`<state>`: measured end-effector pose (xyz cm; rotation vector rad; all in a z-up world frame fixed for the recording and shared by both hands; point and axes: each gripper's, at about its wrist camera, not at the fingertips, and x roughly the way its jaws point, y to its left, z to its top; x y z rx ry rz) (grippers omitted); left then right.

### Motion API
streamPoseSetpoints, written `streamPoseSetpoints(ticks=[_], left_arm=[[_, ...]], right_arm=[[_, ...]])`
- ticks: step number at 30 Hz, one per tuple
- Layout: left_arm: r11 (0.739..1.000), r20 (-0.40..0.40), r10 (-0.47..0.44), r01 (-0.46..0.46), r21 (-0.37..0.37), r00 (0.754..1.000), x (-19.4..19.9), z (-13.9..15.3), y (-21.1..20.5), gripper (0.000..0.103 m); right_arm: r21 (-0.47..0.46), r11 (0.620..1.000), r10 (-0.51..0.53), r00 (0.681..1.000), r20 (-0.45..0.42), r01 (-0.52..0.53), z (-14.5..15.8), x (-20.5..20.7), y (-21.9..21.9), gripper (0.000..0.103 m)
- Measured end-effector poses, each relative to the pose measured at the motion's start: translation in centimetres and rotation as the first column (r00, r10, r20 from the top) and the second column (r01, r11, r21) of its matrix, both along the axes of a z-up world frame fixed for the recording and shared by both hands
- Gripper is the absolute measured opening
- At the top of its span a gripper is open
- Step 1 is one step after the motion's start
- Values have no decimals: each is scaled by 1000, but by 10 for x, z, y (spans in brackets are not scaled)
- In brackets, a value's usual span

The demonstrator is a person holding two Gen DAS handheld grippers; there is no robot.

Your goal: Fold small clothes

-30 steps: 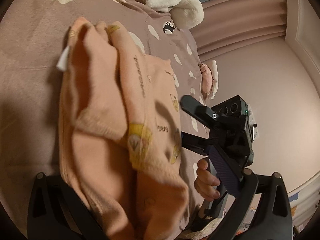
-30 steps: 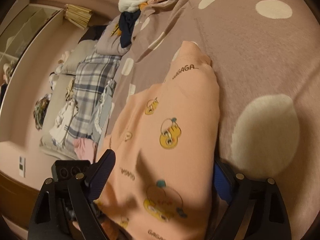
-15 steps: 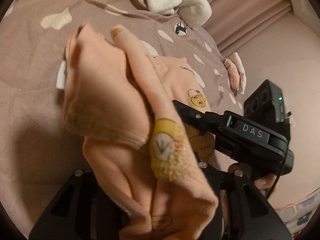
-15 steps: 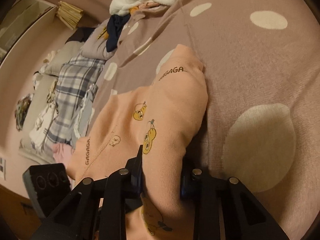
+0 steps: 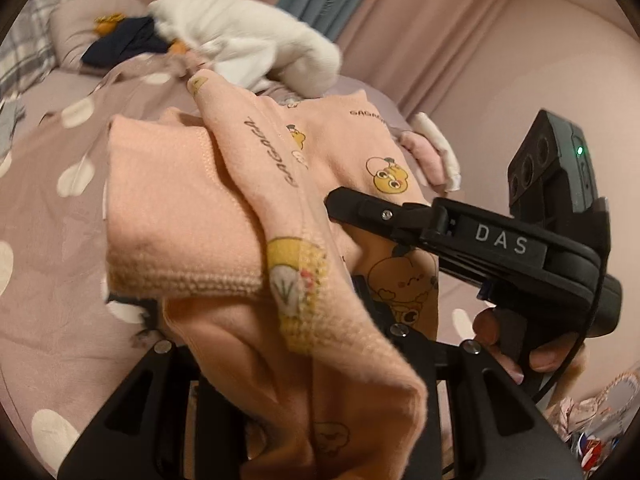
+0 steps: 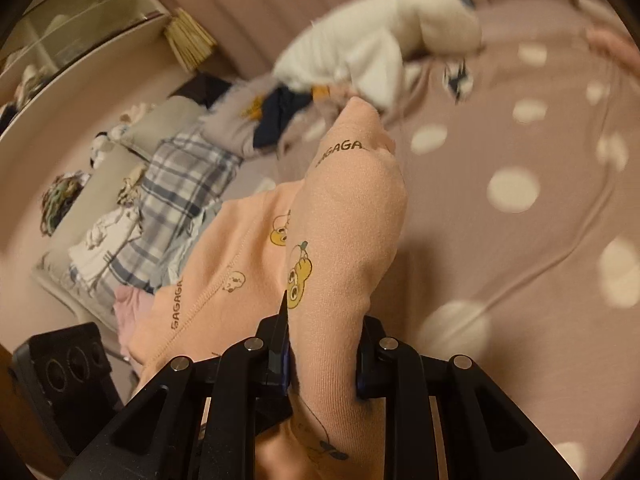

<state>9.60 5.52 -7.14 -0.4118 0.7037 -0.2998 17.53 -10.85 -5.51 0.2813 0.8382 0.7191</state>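
Observation:
A small peach garment (image 5: 180, 208) printed with yellow cartoon ducks hangs lifted above the dotted bedspread (image 5: 60, 240). My left gripper (image 5: 256, 304) is shut on its bunched ribbed hem, and the cloth drapes over and hides both fingertips. My right gripper (image 6: 324, 344) pinches a folded edge of the same garment (image 6: 344, 208); its jaws are closing, with the cloth squeezed between the pads. The right gripper (image 5: 348, 216) also shows in the left wrist view, at the right, with a person's hand (image 5: 540, 356) on its handle.
A white fluffy cloth (image 5: 248, 40) and a navy garment (image 5: 124, 44) lie piled at the far end of the bed. A plaid cloth (image 6: 180, 184) and other laundry lie to the left. A small pink garment (image 5: 432, 152) sits near the bed's edge. Curtains hang behind.
Both grippers went from wide open around the garment to shut on it. They then rose together, lifting the garment off the bedspread and bringing the room's far side into view.

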Motion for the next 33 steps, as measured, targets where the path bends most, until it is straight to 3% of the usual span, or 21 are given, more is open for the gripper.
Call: streamPoseSetpoints(ticks=[7, 9, 10, 11, 13, 15, 17, 18, 21, 24, 27, 33], left_arm=[[998, -16, -38, 39, 39, 999, -9, 16, -50, 34], [999, -64, -24, 26, 28, 998, -1, 7, -58, 41], [999, -98, -9, 12, 30, 995, 0, 0, -59, 56], [997, -171, 27, -14, 74, 985, 5, -10, -61, 84], [991, -218, 56, -27, 131, 974, 4, -19, -61, 103], [977, -150, 104, -72, 203, 983, -8, -16, -55, 103], [938, -69, 167, -137, 320, 984, -17, -5, -53, 103], [930, -55, 161, -133, 344, 985, -19, -1, -53, 103], [929, -74, 114, -80, 360, 991, -27, 3, -55, 103], [938, -81, 83, -50, 343, 993, -33, 6, -57, 103], [929, -58, 95, -67, 365, 994, -40, 8, -60, 103], [929, -38, 93, -72, 363, 995, -50, 18, -63, 103]], right_arm=[[-86, 995, -45, 997, 61, 50, 22, -14, -44, 24], [-105, 993, -55, 997, 59, 61, 19, -13, -49, 24], [-117, 990, -66, 996, 52, 72, 15, -11, -53, 24], [-148, 986, -73, 996, 52, 80, 10, -9, -54, 24], [-246, 965, -86, 995, 49, 96, 0, -3, -56, 28], [-301, 946, -123, 992, 12, 120, -10, 3, -63, 36], [-297, 946, -136, 991, -4, 129, -12, 3, -71, 49], [-292, 945, -150, 989, 7, 145, -9, 1, -74, 59], [-298, 936, -180, 982, 51, 187, 1, -7, -75, 74], [-318, 926, -190, 979, 69, 203, 8, -18, -75, 78], [-332, 924, -176, 982, 69, 189, 10, -27, -74, 83], [-358, 910, -200, 978, 64, 209, 8, -41, -84, 84]])
